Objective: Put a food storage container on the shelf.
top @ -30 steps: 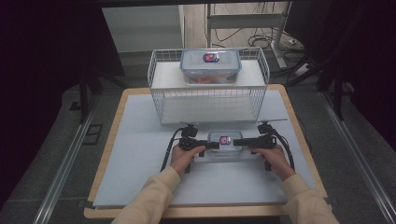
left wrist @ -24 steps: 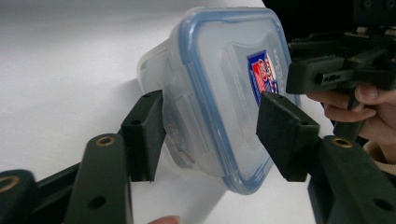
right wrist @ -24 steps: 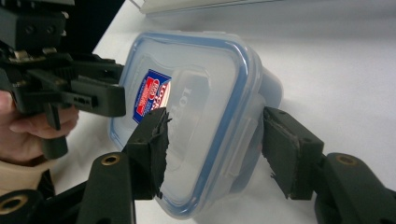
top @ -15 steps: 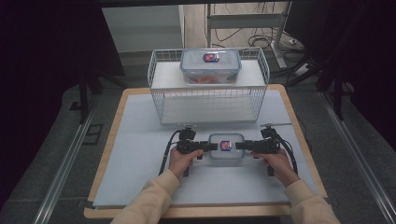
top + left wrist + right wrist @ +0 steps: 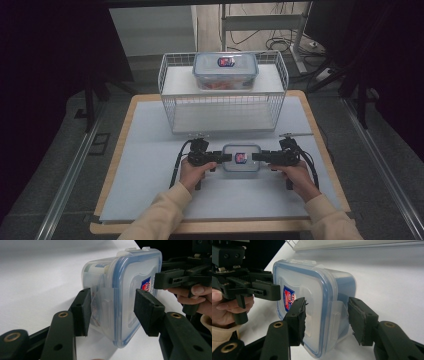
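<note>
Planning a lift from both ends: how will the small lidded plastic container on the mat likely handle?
The container looks rigid, so it should keep its shape. Its smooth clear walls may slip between the jaws. Contents visible inside could add weight or shift if tilted.

The high view is dim, dark at both sides, with soft light on the white mat (image 5: 150, 150). Both gripper views are brighter and sharp, though the nearest jaw bases blur slightly.
</note>
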